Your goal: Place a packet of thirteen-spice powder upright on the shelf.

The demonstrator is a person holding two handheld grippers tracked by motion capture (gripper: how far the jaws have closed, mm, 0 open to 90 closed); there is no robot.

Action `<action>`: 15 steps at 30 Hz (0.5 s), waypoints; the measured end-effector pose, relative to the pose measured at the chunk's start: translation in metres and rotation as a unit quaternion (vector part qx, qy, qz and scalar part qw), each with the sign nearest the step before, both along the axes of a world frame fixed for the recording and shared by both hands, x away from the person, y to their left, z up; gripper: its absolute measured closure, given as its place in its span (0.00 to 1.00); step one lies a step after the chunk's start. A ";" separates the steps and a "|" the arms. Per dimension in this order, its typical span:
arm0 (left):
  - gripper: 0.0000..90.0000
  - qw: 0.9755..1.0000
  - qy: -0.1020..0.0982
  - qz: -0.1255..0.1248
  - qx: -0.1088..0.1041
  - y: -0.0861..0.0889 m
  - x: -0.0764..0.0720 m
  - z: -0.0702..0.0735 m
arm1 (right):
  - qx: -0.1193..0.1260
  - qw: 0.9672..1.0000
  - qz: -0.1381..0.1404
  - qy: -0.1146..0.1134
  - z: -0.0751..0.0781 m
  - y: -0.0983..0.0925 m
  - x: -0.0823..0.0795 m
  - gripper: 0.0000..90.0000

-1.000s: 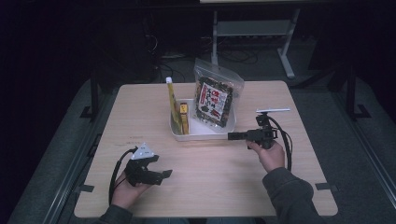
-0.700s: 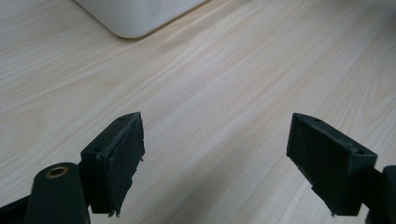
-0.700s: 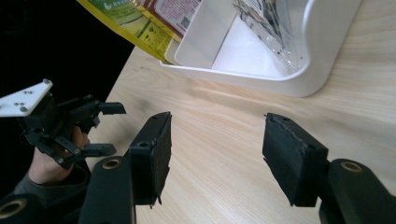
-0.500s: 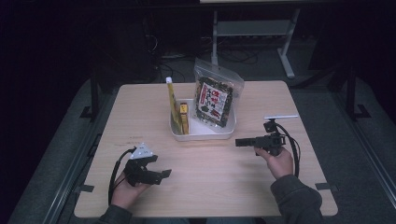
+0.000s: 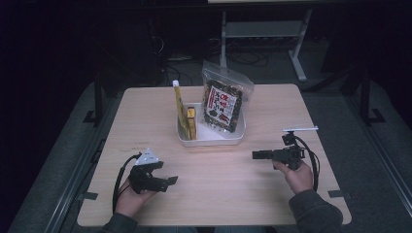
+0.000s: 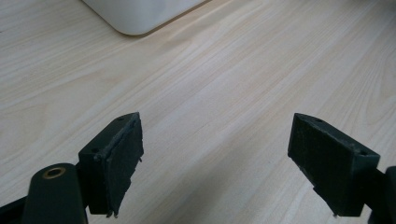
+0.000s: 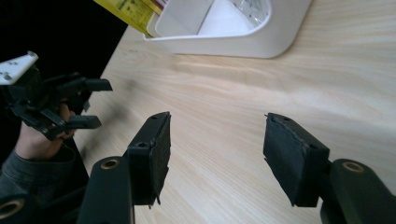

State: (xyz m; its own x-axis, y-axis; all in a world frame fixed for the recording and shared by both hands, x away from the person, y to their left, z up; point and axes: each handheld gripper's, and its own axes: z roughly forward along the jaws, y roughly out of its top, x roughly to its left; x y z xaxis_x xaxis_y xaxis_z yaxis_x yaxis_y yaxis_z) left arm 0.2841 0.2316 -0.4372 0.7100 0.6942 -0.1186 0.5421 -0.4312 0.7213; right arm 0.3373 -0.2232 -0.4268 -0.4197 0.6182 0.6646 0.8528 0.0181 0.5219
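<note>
- Nearest, on the person's side of the tray (image 5: 214, 142), the left gripper (image 5: 171, 181) rests low over the table (image 5: 218, 204), to the tray's near left and well apart from it. Its jaws are spread wide with only bare wood between them, as the left gripper view (image 6: 215, 158) shows.
- To the tray's near right, the right gripper (image 5: 256, 155) lies about level and points across the table toward the left hand. Its jaws are also spread and pinch nothing; in the right gripper view (image 7: 215, 154) the gap frames bare table, with the tray's corner beyond.
- The tray stands mid-table, beyond both grippers and touched by neither.
- In the tray's right part a snack bag (image 5: 222, 104) stands upright, leaning a little back.
- In its left part a tall yellow pack (image 5: 180, 109) stands on end with a shorter yellow pack (image 5: 191, 121) just beside it.
- Judged from this, no grasp is in hand: both tongs are empty and off the goods, so the work is between steps.
- The next move calls for one gripper to travel to the tray, most likely the right one, which is nearer. It should come at an item from above, with jaws set across its thin side, and clear the tray's wall before closing.
</note>
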 end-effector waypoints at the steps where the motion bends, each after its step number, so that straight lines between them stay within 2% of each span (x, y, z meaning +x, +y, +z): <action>1: 0.19 1.000 0.000 0.000 0.001 0.000 0.000 0.000 | 0.001 1.000 -0.001 -0.001 -0.001 -0.001 -0.001 0.45; 15: 0.19 1.000 0.004 -0.003 0.002 -0.001 0.001 -0.001 | 0.008 1.000 0.002 0.002 -0.011 -0.016 -0.018 0.44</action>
